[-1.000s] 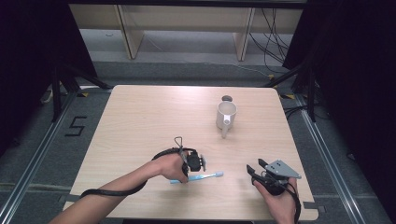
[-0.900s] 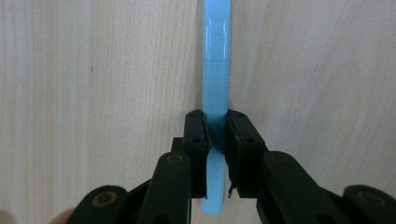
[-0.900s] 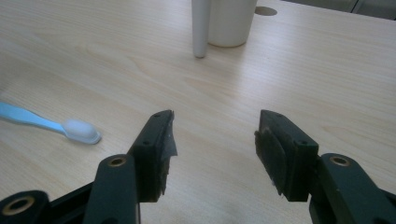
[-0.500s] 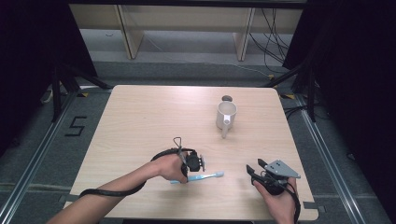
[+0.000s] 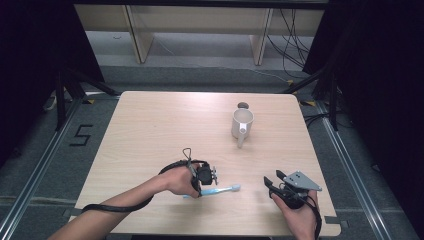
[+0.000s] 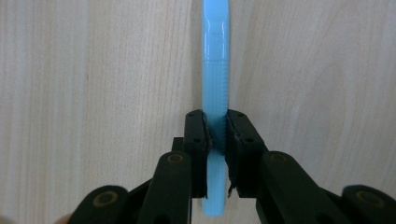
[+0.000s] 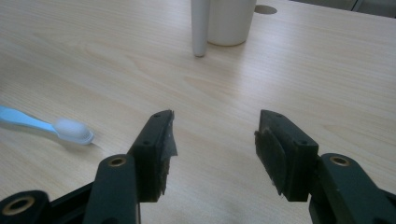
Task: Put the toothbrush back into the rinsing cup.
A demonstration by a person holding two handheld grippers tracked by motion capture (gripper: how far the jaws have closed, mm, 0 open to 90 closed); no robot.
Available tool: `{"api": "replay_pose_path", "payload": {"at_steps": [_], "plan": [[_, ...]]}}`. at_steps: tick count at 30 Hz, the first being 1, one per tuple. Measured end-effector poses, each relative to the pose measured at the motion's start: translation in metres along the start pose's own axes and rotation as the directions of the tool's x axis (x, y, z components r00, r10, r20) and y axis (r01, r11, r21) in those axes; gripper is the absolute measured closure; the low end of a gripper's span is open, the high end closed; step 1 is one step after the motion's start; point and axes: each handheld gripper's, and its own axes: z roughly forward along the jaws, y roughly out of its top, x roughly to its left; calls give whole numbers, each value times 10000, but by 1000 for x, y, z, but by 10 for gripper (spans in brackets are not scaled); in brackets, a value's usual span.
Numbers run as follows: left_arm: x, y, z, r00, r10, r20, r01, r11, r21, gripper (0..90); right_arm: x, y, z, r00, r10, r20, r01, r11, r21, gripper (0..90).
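One thing in hand: a light blue toothbrush (image 6: 215, 88) is clenched by its handle between the jaws of the left gripper (image 5: 204, 176), flat on the tabletop (image 5: 150, 130), near the front edge.
Toothbrush position: the bristle end (image 7: 72, 129) is pointed toward the person's right, and the short handle end is left sticking out behind the jaws.
Grip reason: the handle is judged to be taken near its rear so that the long front part stays free to be tipped into a container.
Left gripper: it is held low and level over the wood, the pads pressed on both flanks of the handle.
Right gripper (image 5: 276, 186): its jaws are spread with nothing between them; it is kept near the front right corner, apart from the brush head, probably in waiting.
Mug (image 5: 242, 124): a white mug is stood upright toward the far right, handle turned to the person, well apart from the brush.
Open room: bare wood is left between brush and mug, so a lift and carry is judged unobstructed; the front edge is close behind both hands.
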Motion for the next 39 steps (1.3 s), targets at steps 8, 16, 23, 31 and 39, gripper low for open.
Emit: {"api": "replay_pose_path", "payload": {"at_steps": [8,16,23,31,39], "plan": [[1,-2,-4,10000,15,-16,-15,9995,-330,786,0,0,-1,10000,38,3,-38,10000,-26,468],[2,-3,-9,10000,36,-62,-39,9987,-509,787,-2,1,-1,10000,-68,-6,68,9999,-123,468],[6,-7,-20,9997,-216,-104,202,9925,-1203,786,-4,1,-2,9996,-252,88,254,9994,-230,470],[9,-19,-38,9976,-644,-237,550,9567,-2859,787,-4,1,-2,9998,-191,73,194,9992,-343,471],[8,-32,-48,9895,-1423,-245,1158,8831,-4547,787,2,2,-2,9993,369,-30,-369,9991,-221,471]]}}
